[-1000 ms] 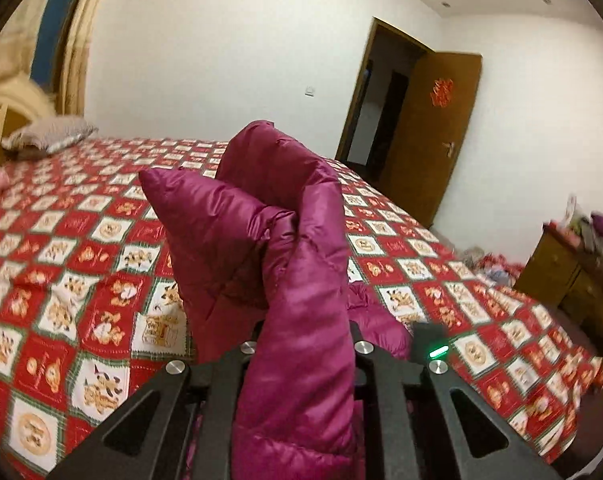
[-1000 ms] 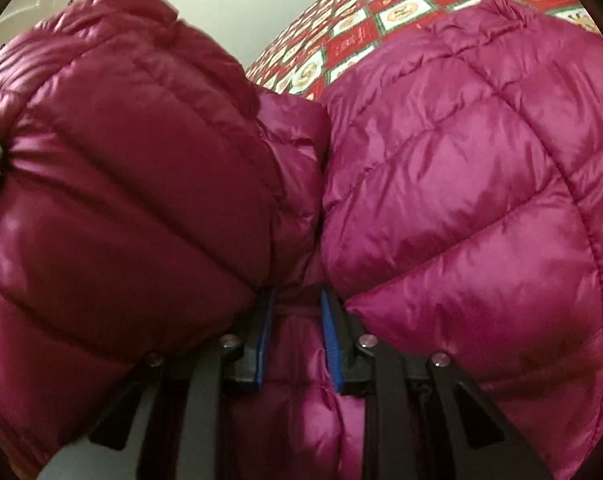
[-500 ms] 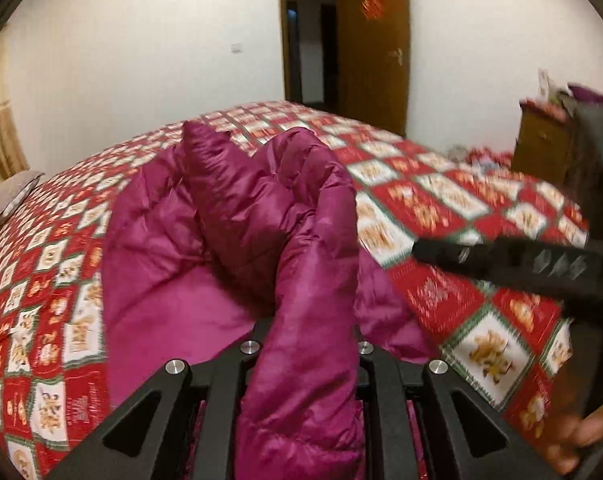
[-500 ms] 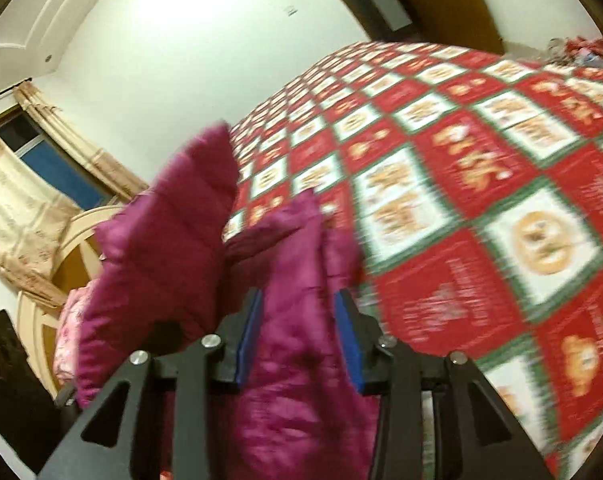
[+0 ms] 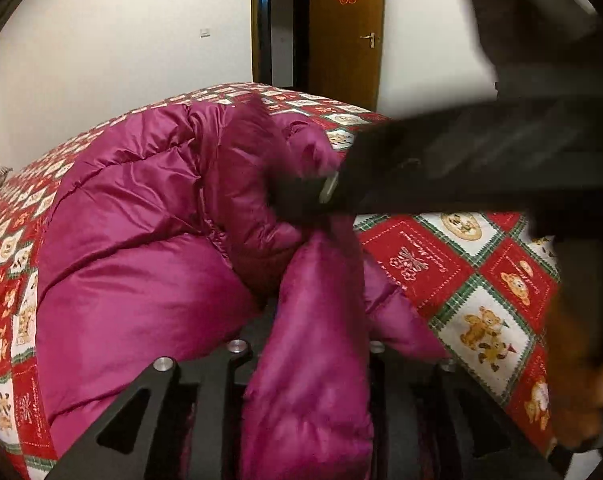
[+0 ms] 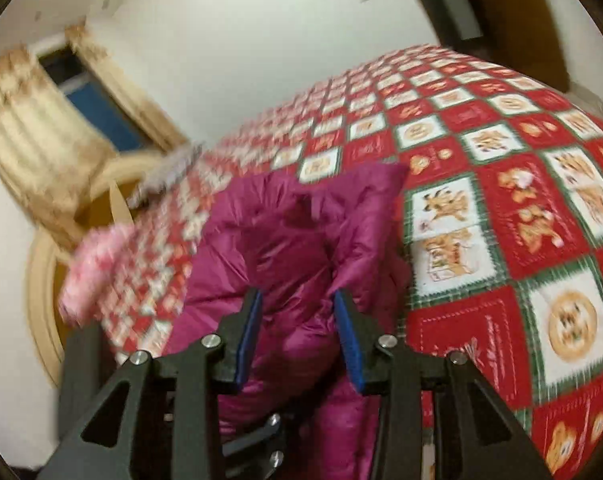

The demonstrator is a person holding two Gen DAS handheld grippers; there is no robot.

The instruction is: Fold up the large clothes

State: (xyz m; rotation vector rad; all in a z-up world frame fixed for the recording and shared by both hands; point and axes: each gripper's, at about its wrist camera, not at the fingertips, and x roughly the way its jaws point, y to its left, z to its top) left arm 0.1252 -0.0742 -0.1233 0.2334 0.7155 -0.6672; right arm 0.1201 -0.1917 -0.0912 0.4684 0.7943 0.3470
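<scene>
Left wrist view: a magenta puffer jacket (image 5: 141,240) lies heaped on the bed (image 5: 481,280), one thick fold between the fingers of the left gripper (image 5: 309,360), whose jaws are opening; whether the pads still press cannot be told. The right gripper (image 5: 321,196) crosses in from the right. The jacket looks light, soft and slippery, best taken at hems or seams.

Right wrist view: the right gripper (image 6: 297,332) is closing, quilted fabric bulging between blue pads (image 6: 349,344) without clear contact. No containers are visible.
</scene>
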